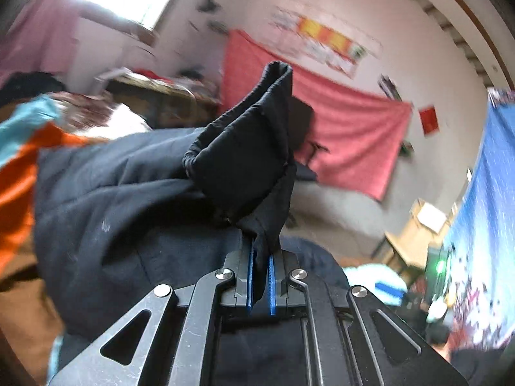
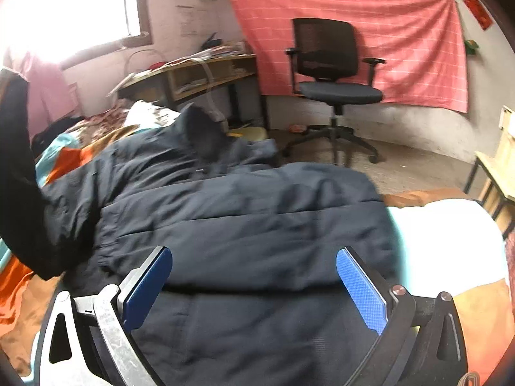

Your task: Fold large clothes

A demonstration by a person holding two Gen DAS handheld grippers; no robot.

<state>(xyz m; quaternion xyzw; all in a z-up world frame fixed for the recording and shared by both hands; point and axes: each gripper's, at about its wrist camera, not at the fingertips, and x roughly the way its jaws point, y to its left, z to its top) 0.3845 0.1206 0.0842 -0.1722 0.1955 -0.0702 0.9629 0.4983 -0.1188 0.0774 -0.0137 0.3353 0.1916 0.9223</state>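
A large dark navy padded jacket (image 2: 244, 206) lies spread on the bed. My left gripper (image 1: 260, 257) is shut on the jacket's sleeve cuff (image 1: 248, 148), which stands up above the blue pads, lifted over the jacket's body (image 1: 122, 212). In the right wrist view the lifted sleeve (image 2: 22, 173) hangs at the far left. My right gripper (image 2: 254, 276) is open and empty, its blue pads (image 2: 363, 292) wide apart just above the jacket's near part.
The bed has an orange and light-blue cover (image 2: 64, 157) and a white patch (image 2: 450, 241) at the right. A black office chair (image 2: 331, 74) stands beyond the bed before a red cloth (image 2: 418, 41) on the wall. A cluttered desk (image 2: 193, 74) stands by the window.
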